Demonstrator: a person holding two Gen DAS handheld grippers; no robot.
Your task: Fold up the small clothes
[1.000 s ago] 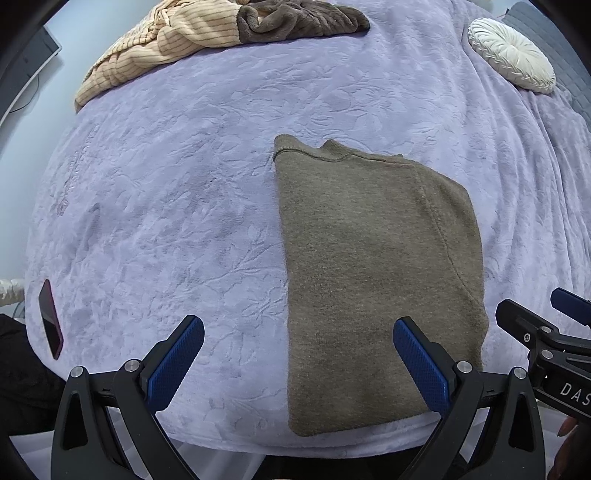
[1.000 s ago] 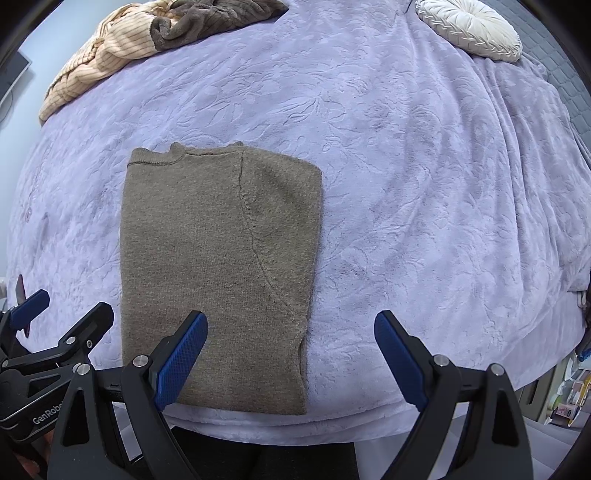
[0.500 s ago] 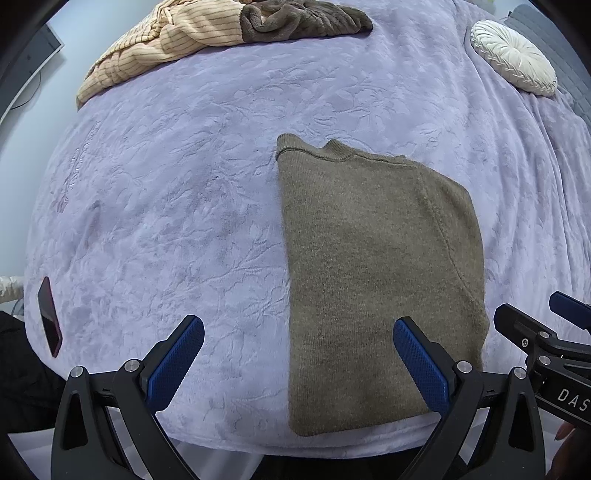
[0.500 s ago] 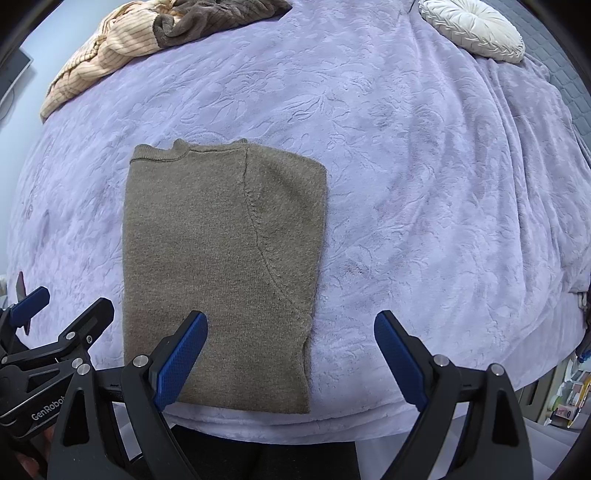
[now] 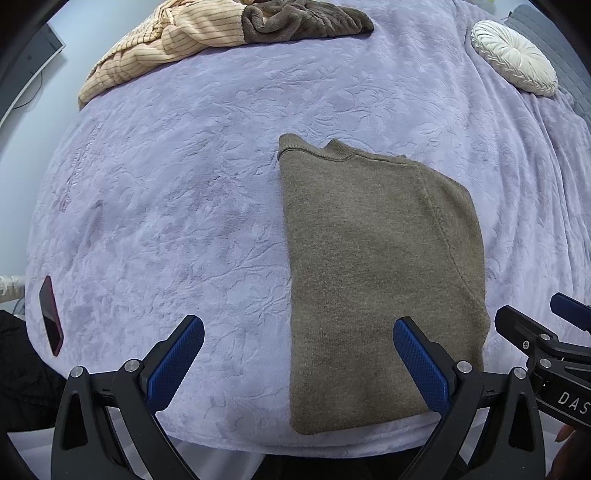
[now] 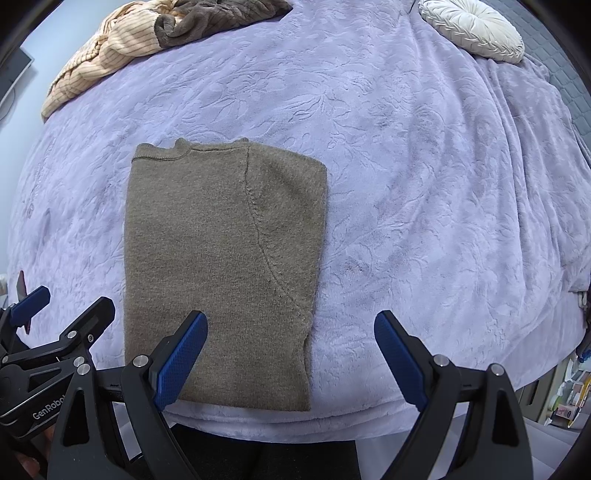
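An olive-brown knit sweater lies flat on the lilac bedspread, folded lengthwise into a narrow rectangle with its neckline at the far end. My left gripper hovers open above the sweater's near left corner; its right pad sits over the hem. My right gripper is open too, above the near right corner, its left pad over the knit. Neither holds anything. Each gripper shows at the edge of the other's view.
A heap of clothes, one beige striped and one dark brown, lies at the bed's far left. A round white cushion rests at the far right. A dark phone lies near the left edge.
Both views have crept slightly; the sweater sits a touch lower and nearer in frame. Both grippers stay open and empty, and the sweater has not been moved.
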